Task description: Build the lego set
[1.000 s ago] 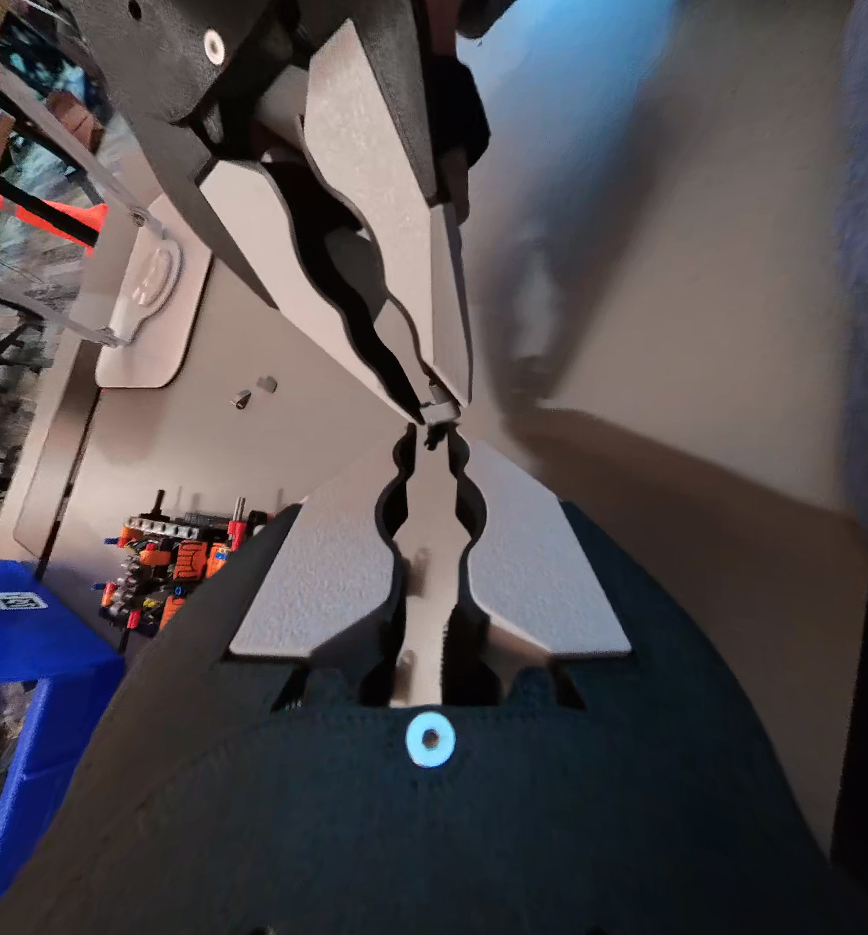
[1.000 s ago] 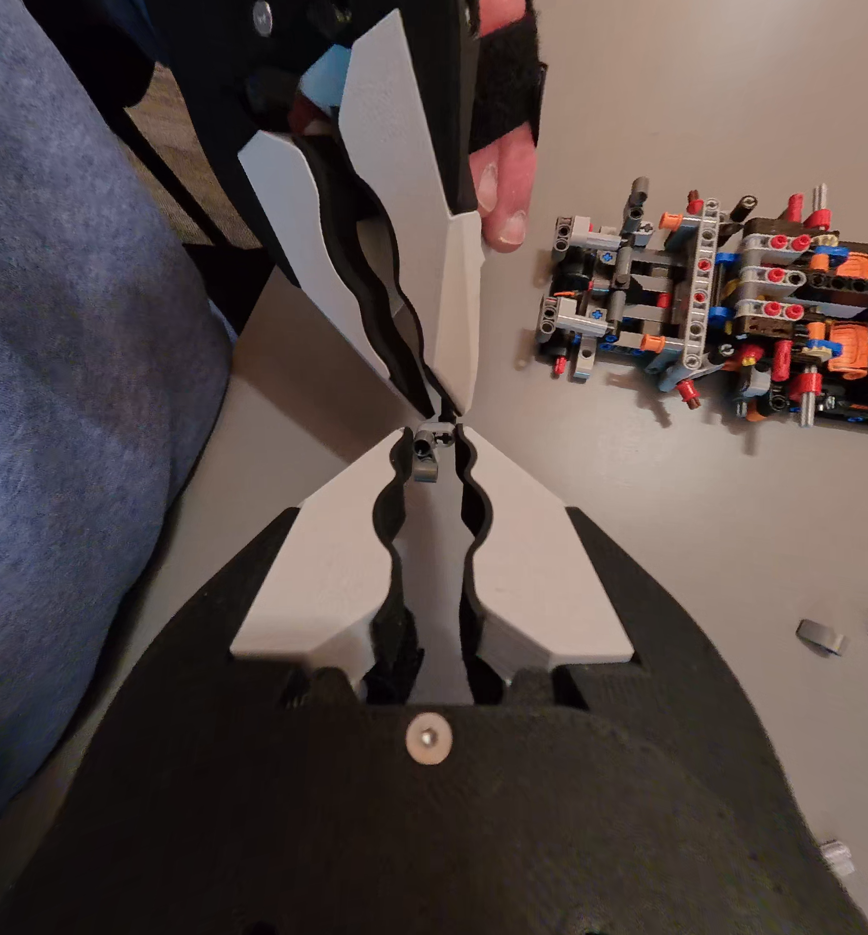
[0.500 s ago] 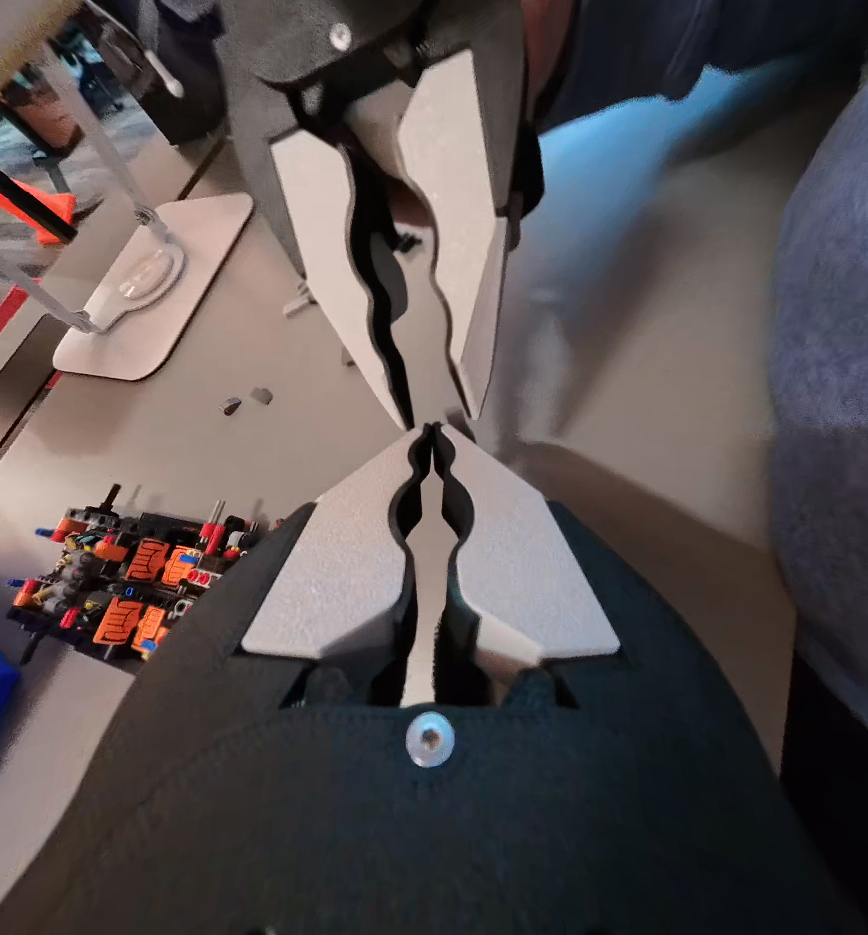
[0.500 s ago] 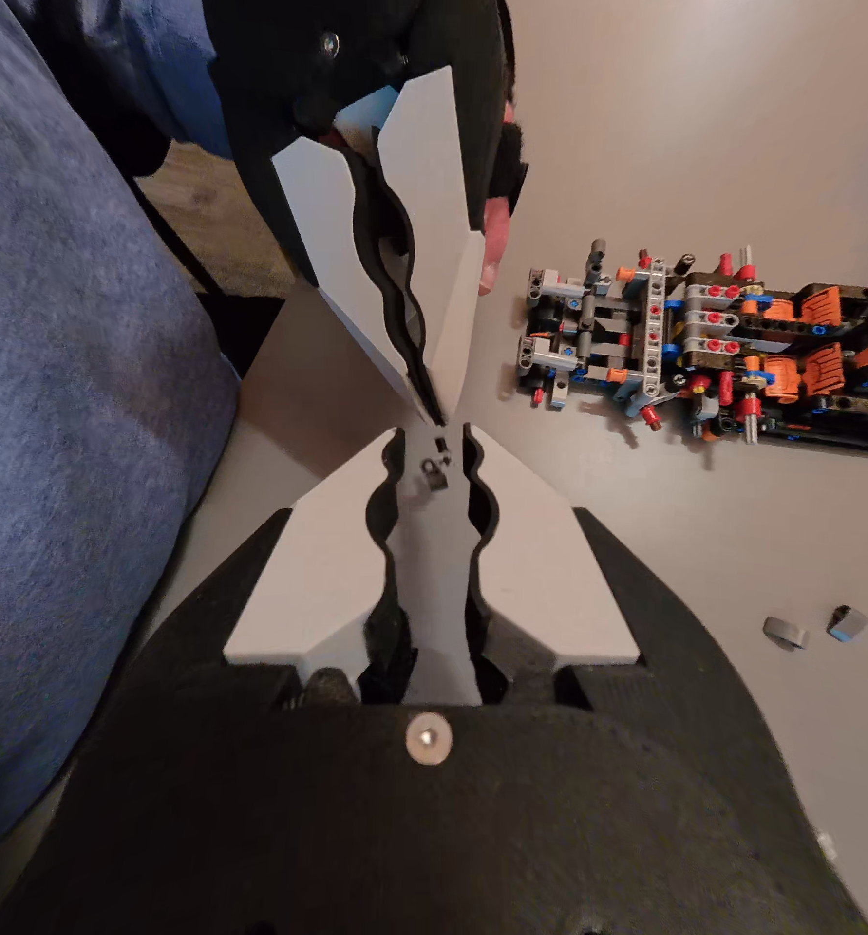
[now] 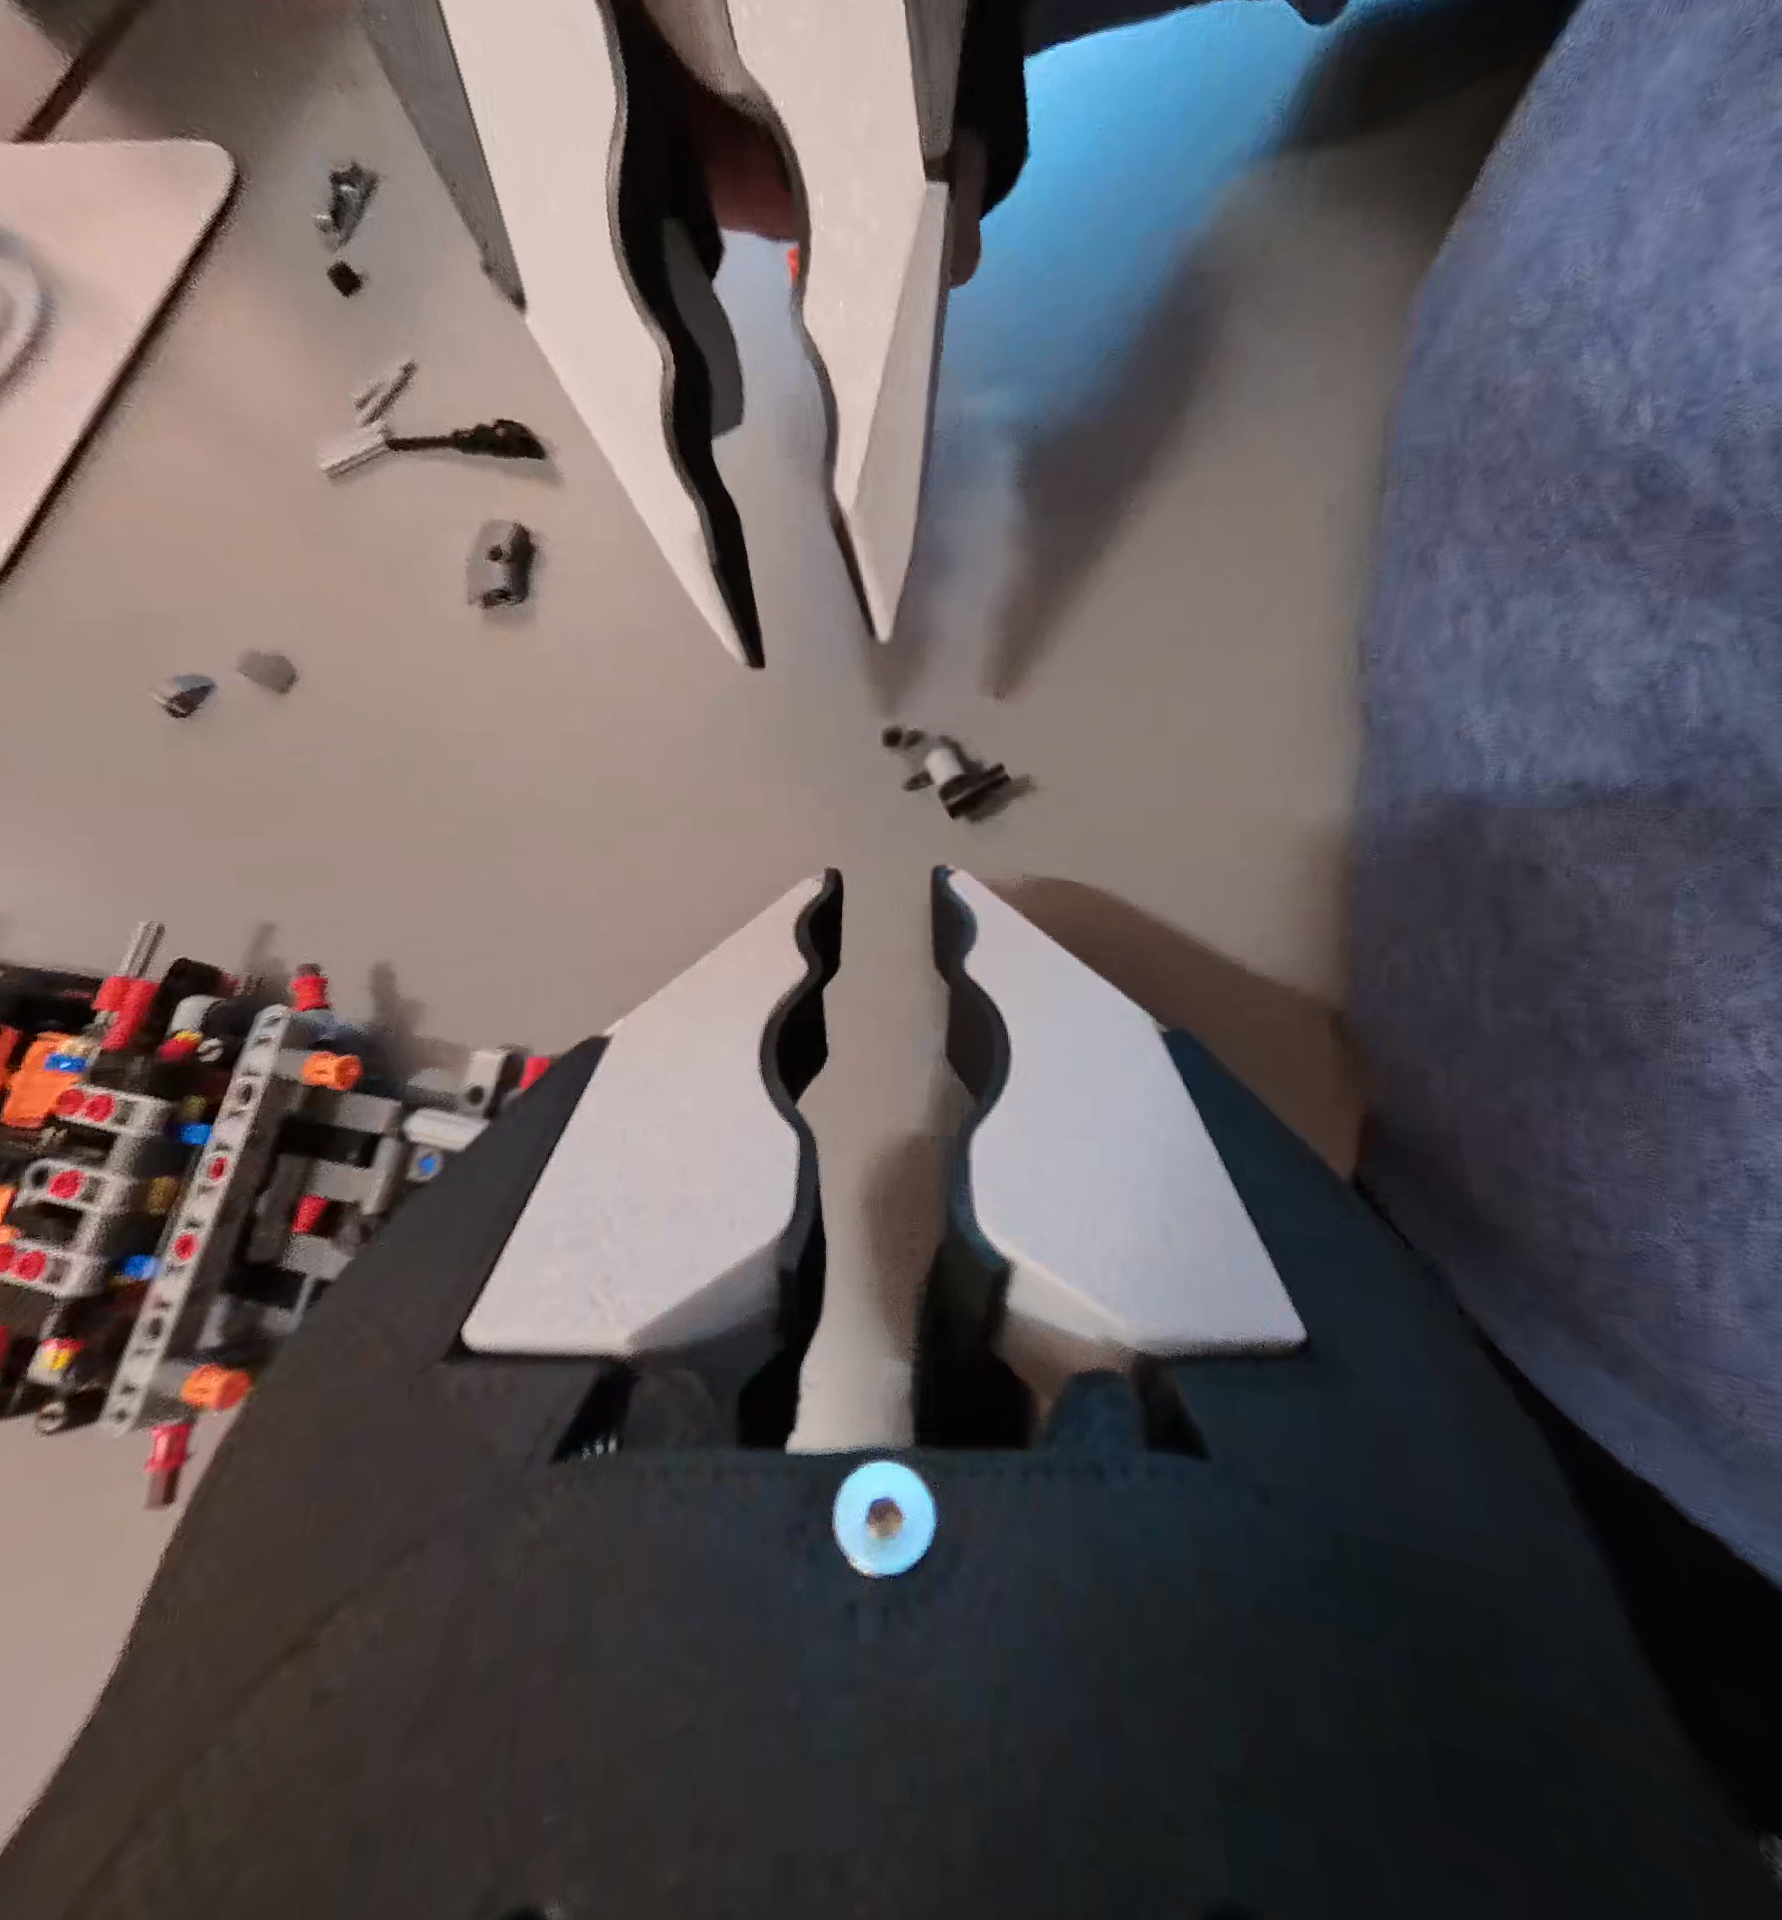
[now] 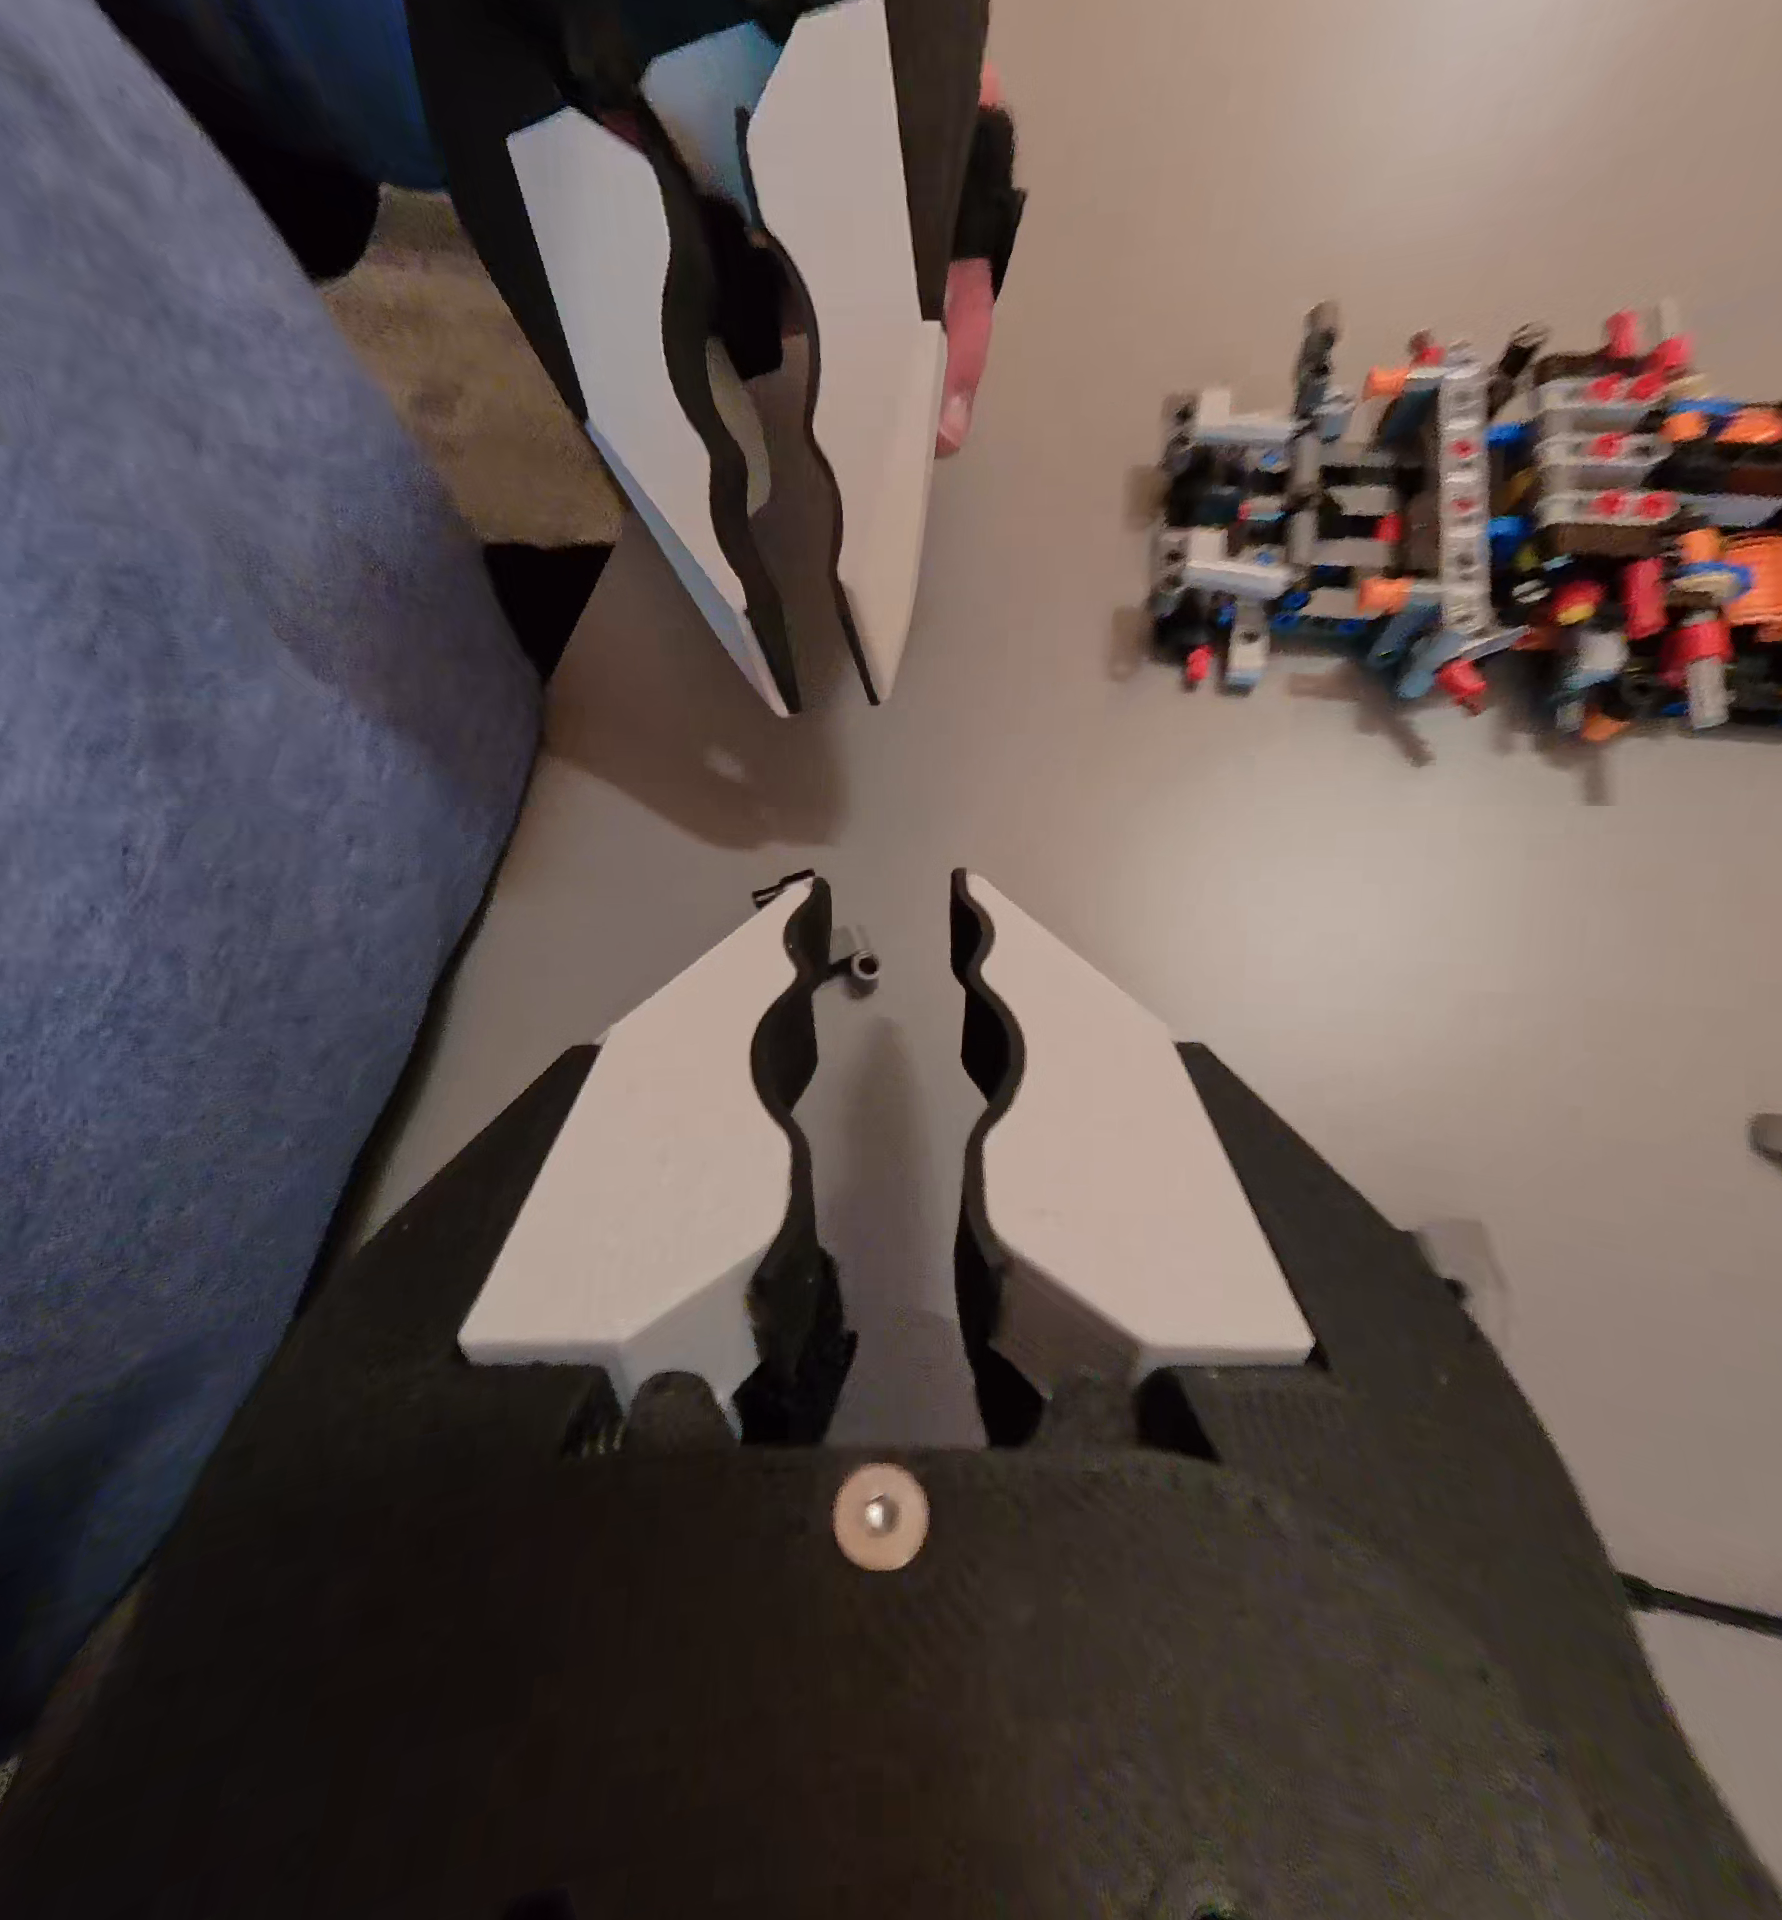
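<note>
My left gripper point(image 5: 885, 883) and right gripper point(image 6: 887, 883) both released, empty. Small grey connector point(image 6: 855, 957) lies on tabletop point(image 6: 1282, 935) at frame centre, just beside right gripper's left fingertip; right nearer.

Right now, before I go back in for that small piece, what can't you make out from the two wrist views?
- Small pieces on the table, left wrist view: too small and blurred to identify.
- Same spot, right wrist view: the right gripper finger hides all but a grey pin.
- Lego model: blurred and cut by the right edge; in the left wrist view the left gripper body covers its end.
- Loose parts: motion-blurred.
</note>
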Motion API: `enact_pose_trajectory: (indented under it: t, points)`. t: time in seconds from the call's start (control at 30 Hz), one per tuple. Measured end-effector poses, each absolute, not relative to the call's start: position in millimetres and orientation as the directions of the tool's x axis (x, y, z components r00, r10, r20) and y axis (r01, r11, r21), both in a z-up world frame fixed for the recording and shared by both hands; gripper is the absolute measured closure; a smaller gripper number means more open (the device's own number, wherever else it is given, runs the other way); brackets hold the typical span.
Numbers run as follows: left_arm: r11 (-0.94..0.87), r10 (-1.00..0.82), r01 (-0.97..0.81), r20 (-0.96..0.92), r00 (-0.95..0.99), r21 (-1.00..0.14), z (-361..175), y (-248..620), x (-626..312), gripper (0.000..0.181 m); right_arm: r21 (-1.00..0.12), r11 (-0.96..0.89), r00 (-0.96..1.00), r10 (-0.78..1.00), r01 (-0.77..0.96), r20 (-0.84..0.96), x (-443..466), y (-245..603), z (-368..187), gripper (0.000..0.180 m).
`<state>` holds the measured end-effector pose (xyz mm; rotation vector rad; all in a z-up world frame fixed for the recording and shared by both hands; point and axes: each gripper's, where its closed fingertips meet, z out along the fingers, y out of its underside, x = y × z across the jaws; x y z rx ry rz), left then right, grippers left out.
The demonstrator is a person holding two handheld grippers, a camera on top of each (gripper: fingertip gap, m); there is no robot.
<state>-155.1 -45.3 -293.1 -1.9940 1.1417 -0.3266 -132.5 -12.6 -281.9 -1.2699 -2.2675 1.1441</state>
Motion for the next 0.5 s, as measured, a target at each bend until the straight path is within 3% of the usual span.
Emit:
enact_pose_trajectory:
  t: [0.23,0.5]
  points:
    - [-0.268,-0.777,-0.696,-0.278,0.565,-0.666,-318,-52,-120,0.154,-0.692,0.367,-0.582,0.807,0.622,-0.096,-120,-24,-317,0.157]
    - [-0.217,-0.648,-0.808,-0.538,0.539,-0.548,-316,-38,-119,0.166,-0.692,0.342,-0.558,0.823,0.636,-0.106,-128,-28,-327,0.161]
